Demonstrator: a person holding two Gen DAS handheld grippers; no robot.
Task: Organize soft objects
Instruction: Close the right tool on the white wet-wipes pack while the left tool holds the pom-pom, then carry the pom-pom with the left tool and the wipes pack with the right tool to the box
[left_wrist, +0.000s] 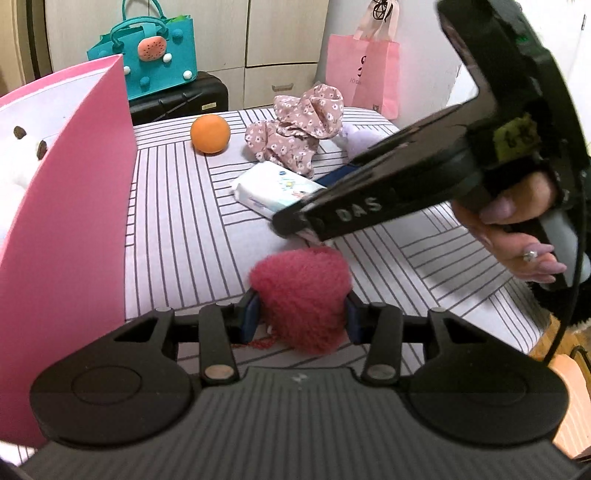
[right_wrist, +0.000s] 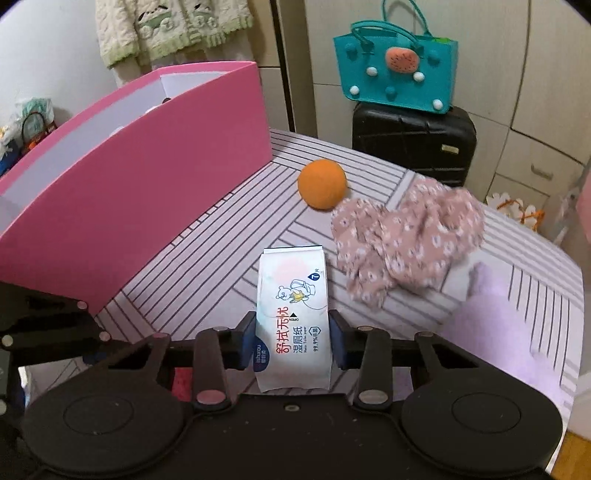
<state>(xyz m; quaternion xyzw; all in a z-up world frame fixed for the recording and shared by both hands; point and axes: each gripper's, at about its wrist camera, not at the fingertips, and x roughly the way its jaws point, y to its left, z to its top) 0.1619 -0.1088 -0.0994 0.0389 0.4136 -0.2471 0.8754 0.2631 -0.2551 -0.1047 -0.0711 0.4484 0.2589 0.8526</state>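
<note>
My left gripper is shut on a fluffy red pompom, held just above the striped table beside the pink box. My right gripper is shut on a white wet-wipes pack; the pack also shows in the left wrist view under the right gripper's body. An orange ball, a floral pink cloth and a pale purple soft thing lie on the table. A white plush sits inside the pink box.
The striped table ends at the right, with wooden floor beyond. A teal bag on a black suitcase stands behind the table. A pink paper bag hangs at the back right.
</note>
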